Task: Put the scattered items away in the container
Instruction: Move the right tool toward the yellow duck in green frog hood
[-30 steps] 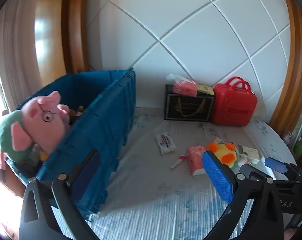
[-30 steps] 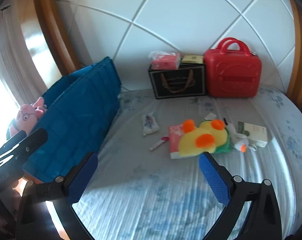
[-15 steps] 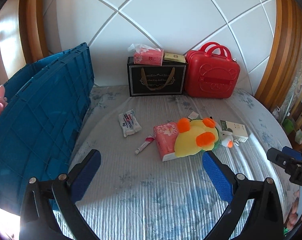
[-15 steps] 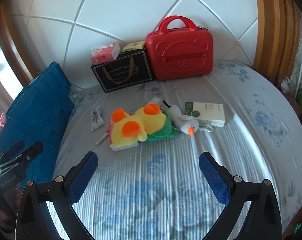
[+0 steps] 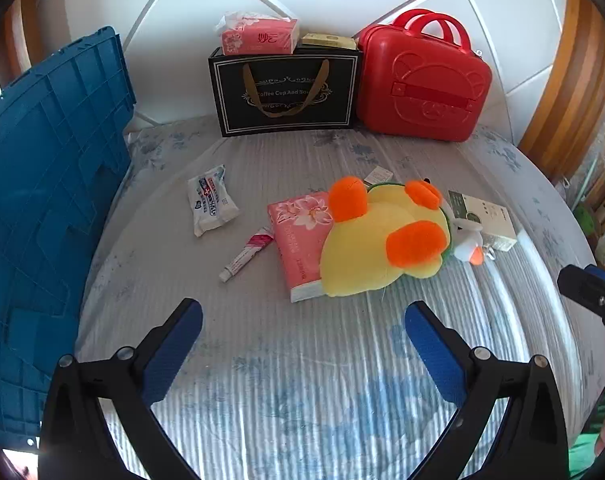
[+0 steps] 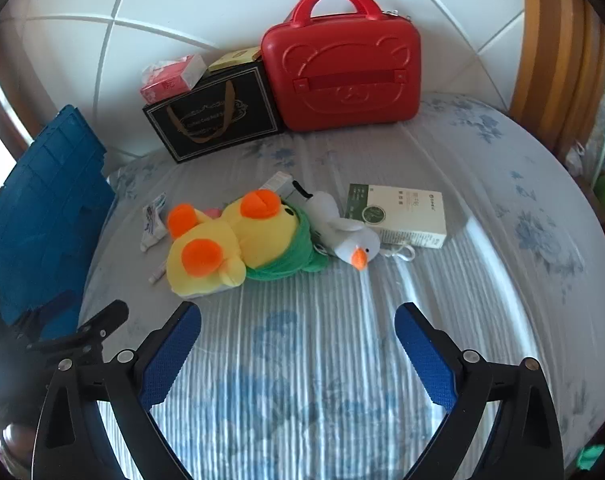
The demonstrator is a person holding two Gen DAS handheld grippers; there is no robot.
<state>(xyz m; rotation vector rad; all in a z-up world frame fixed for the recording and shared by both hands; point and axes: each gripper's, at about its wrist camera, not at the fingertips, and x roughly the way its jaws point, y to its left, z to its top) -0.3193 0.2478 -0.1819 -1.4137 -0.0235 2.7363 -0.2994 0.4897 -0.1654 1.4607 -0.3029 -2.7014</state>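
Evidently both tools were lining up on the pile: the left gripper [image 5: 302,330] and the right gripper [image 6: 298,330] hung over bare bedsheet [image 6: 302,360] with fingers spread wide, holding nothing. Mid-frame lay the yellow plush duck [image 5: 378,248], sprawled across the pink tissue pack [image 5: 298,232], likely the next pick. The blue container [image 5: 42,200] stood along the left edge. Only the left view showed the small tube [image 5: 246,254] and the wipes packet [image 5: 210,200] clearly; the right view revealed the white goose toy [image 6: 342,234] and the white box [image 6: 398,216].
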